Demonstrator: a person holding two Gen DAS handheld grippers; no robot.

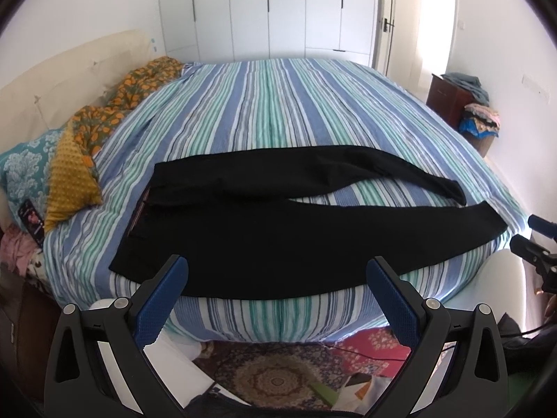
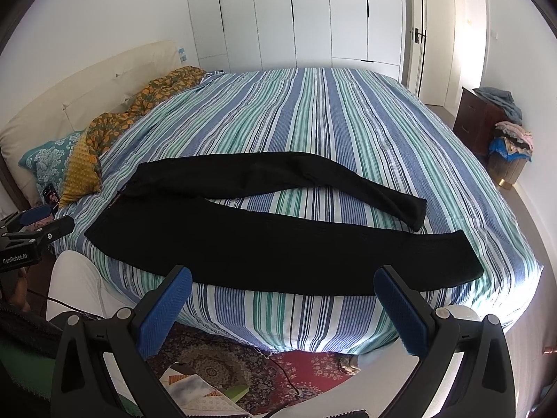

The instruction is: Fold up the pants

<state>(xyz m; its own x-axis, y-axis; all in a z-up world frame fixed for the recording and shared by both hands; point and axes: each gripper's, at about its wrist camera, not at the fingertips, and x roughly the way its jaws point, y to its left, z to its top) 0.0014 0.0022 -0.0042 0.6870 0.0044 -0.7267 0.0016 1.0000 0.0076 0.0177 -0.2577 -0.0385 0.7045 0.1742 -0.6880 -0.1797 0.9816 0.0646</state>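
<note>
Black pants (image 1: pixel 264 233) (image 2: pixel 264 244) lie flat along the near edge of the striped bed (image 1: pixel 278 104) (image 2: pixel 330 115), waistband to the left, two legs spread apart to the right. My left gripper (image 1: pixel 276 271) hovers open just in front of the near edge of the pants, close to the waist end, nothing between its blue pads (image 1: pixel 163 306). My right gripper (image 2: pixel 283 280) is open too, held above the bed edge before the near leg. Its tip shows in the left wrist view as the right gripper (image 1: pixel 532 240), and the left gripper (image 2: pixel 38 226) shows at the right view's left edge.
Pillows (image 1: pixel 69 174) and an orange patterned blanket (image 1: pixel 139 83) lie at the headboard end on the left. A patterned rug (image 2: pixel 243 365) with papers covers the floor below. A dark cabinet (image 2: pixel 480 118) and a basket of clothes (image 2: pixel 508 153) stand at the right wall. White wardrobes (image 1: pixel 268 10) stand behind.
</note>
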